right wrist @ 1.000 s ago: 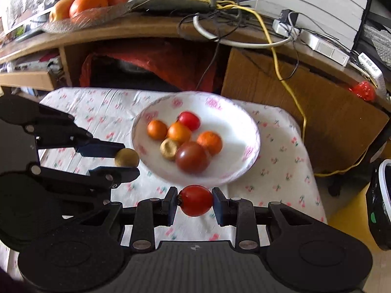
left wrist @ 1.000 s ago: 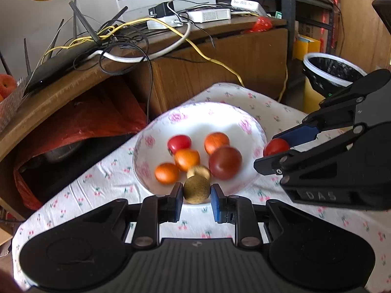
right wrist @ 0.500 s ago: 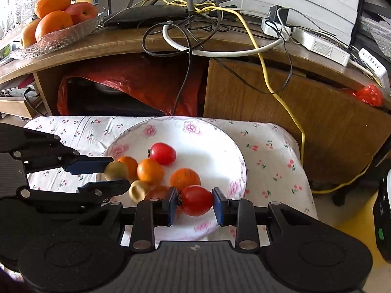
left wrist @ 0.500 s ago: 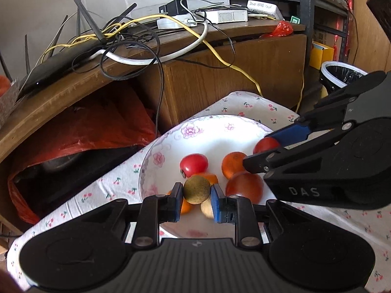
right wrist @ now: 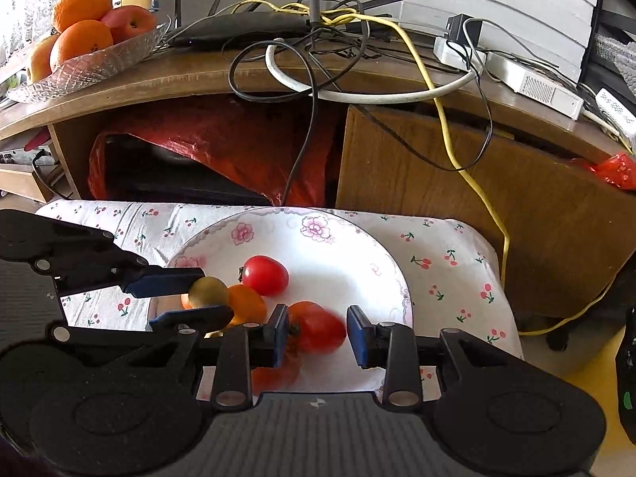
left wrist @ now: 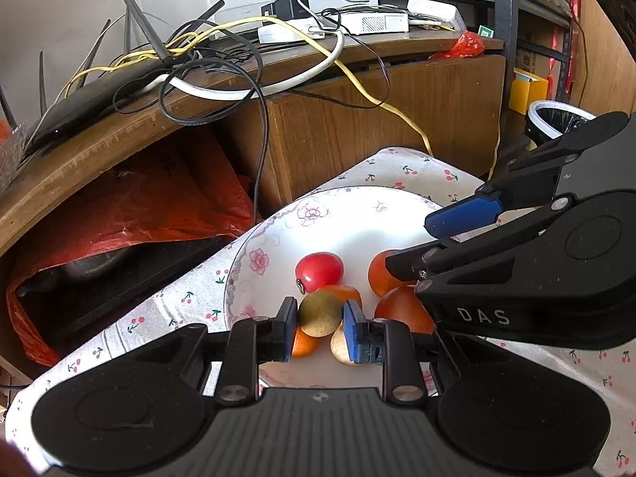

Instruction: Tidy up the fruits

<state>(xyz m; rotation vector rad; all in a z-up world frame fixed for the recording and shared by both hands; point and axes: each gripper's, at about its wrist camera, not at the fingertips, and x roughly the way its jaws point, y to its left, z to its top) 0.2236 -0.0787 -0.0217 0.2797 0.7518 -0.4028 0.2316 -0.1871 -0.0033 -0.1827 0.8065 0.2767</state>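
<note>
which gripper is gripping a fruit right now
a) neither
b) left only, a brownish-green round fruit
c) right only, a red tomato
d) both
b: the left gripper is shut on the brownish-green fruit, while the right gripper stands open, the blurred red tomato loose between its fingers over the plate.

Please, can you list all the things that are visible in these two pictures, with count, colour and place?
plate: one, white with pink flowers, on the cloth.
tablecloth: one, white with cherry print, under the plate.
red fruit: one, on the plate, far side.
blurred red fruit: one, between the right fingers, untouched, above the plate.
orange fruits: at least two, middle of the plate.
glass bowl: one, clear, on the desk, holding oranges and an apple.
cables: several, black, white, yellow, on the desk.
red bag: one, under the desk.
left gripper: shut on a brown-green fruit.
right gripper: open.
</note>
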